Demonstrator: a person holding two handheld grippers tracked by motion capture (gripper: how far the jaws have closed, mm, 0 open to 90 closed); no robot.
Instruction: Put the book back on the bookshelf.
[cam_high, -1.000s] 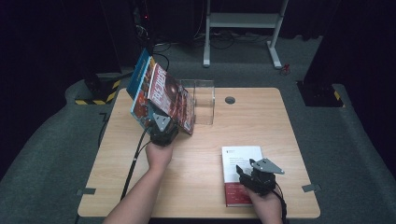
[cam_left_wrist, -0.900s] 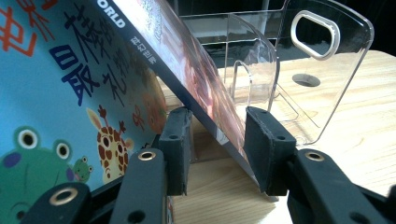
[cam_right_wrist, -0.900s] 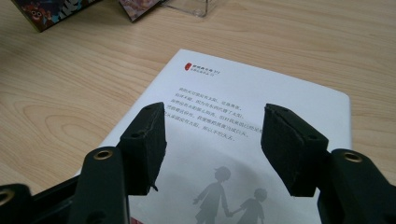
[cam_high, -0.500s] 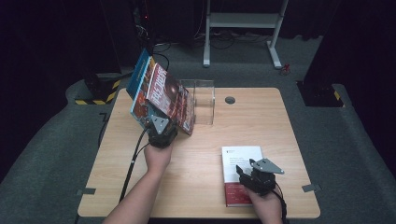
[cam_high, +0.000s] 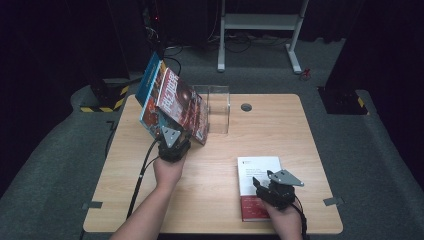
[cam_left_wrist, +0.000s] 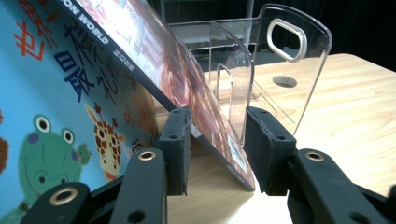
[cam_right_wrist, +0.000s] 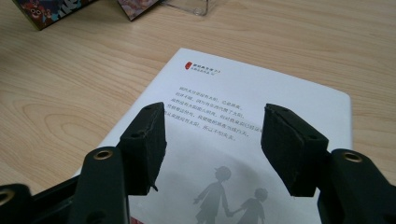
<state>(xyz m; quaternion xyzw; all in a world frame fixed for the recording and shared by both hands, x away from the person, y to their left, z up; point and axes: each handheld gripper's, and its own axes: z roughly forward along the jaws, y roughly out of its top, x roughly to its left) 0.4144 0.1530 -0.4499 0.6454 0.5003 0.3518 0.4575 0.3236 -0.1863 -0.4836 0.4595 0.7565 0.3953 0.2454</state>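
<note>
Reached in from the bottom edge, left of centre in the high view, with the left forearm angled up toward mid-frame and the left gripper (cam_high: 172, 136) pointed at the upper left. Leaned there, tilted toward the upper left at the table's (cam_high: 280, 125) far left part: a blue picture book (cam_high: 148, 90) and, just right of it, a red-covered book (cam_high: 181, 102), with a clear acrylic book rack (cam_high: 218, 107) just to the right of both. Seen in the left gripper view: red-covered book (cam_left_wrist: 187, 88) slanting down between the jaws, lower corner near the right jaw, left pad under its spine; pads apparently not pressed against it, jaws parted around it. Blue picture book (cam_left_wrist: 51, 112) at the left of that frame, outside the left jaw; acrylic rack (cam_left_wrist: 280, 65) beyond the right jaw.

Rested at the lower right of the high view, right hand low by the bottom edge, right gripper (cam_high: 274, 187) poised over a white book (cam_high: 257, 170) lying flat. Seen in the right gripper view: jaws spread apart above the white cover (cam_right_wrist: 261, 98), nothing clasped, cover showing in the gap between the pads.
</note>
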